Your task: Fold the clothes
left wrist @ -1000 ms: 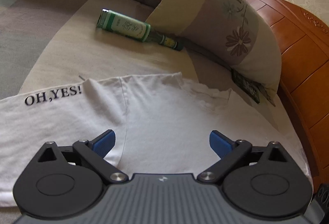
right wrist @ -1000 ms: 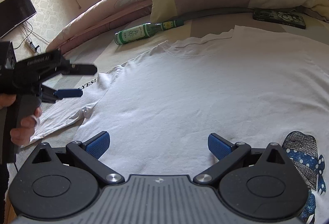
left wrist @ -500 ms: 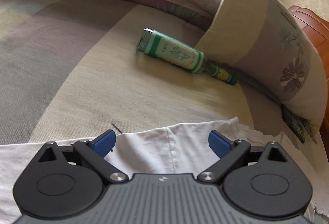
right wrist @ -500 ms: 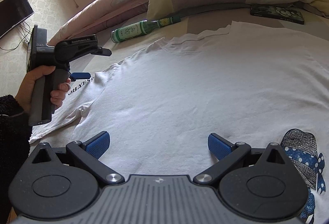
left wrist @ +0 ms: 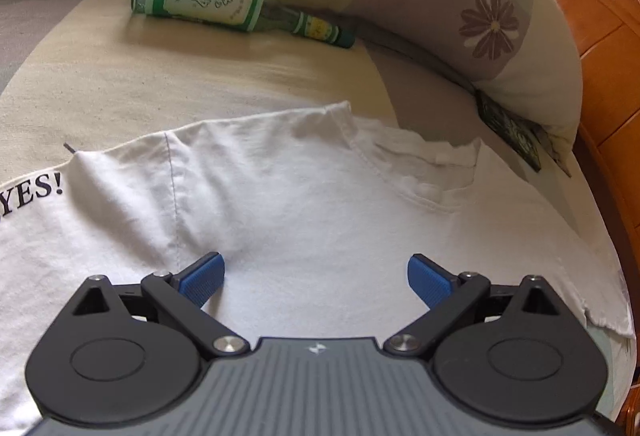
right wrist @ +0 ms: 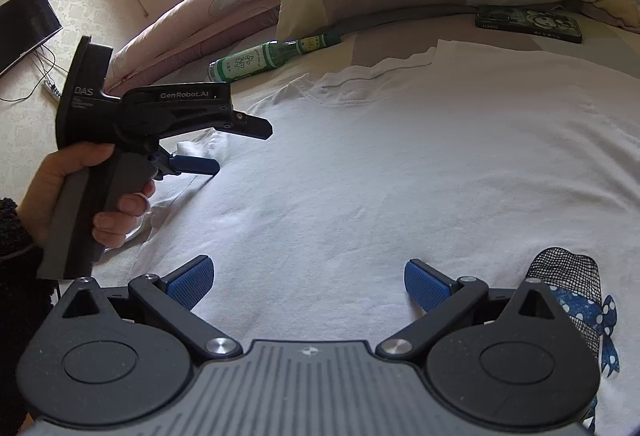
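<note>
under both hand-held grippers, seemingly untouched: white t-shirt (right wrist: 380, 164).

Left gripper (left wrist: 316, 278) is swinging back down over the white T-shirt (left wrist: 304, 204): half a second ago its view was mostly bare bedspread with only the shirt's edge, now cloth is filling the lower frame again, collar and the "YES!" print (left wrist: 34, 192) returning. The green bottle (left wrist: 236, 6) is appearing closer and larger than before. Seen from the right wrist, the person's hand (right wrist: 76, 192) is carrying that gripper rightward and nearer, its blue pad (right wrist: 196, 165) now coming over the shirt's sleeve rather than beside it.
</note>
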